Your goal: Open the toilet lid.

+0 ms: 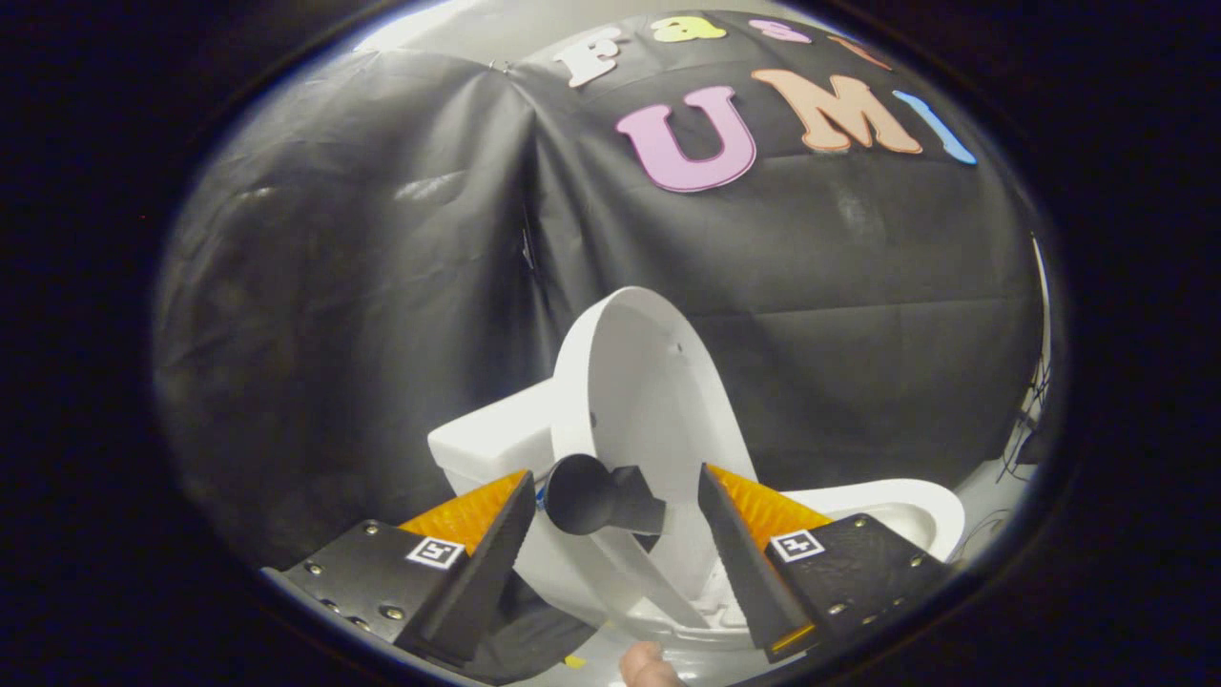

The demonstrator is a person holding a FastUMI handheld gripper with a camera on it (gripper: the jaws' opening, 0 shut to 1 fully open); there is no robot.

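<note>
The white toilet lid (649, 382) stands raised, nearly upright, its inner face turned toward me and its back toward the tank (486, 439). A black round knob (587, 494) juts from the lid's near edge. My gripper (615, 474) is open, with the knob between its fingers and closer to the left one. Neither finger presses on the knob. The seat and bowl rim (897, 506) lie uncovered below, beyond the right finger.
The booth's black cloth wall (382, 286) hangs close behind the toilet and around its left side. Cables (1025, 429) dangle at the far right. A person's fingertip (649, 665) shows just below the fingers.
</note>
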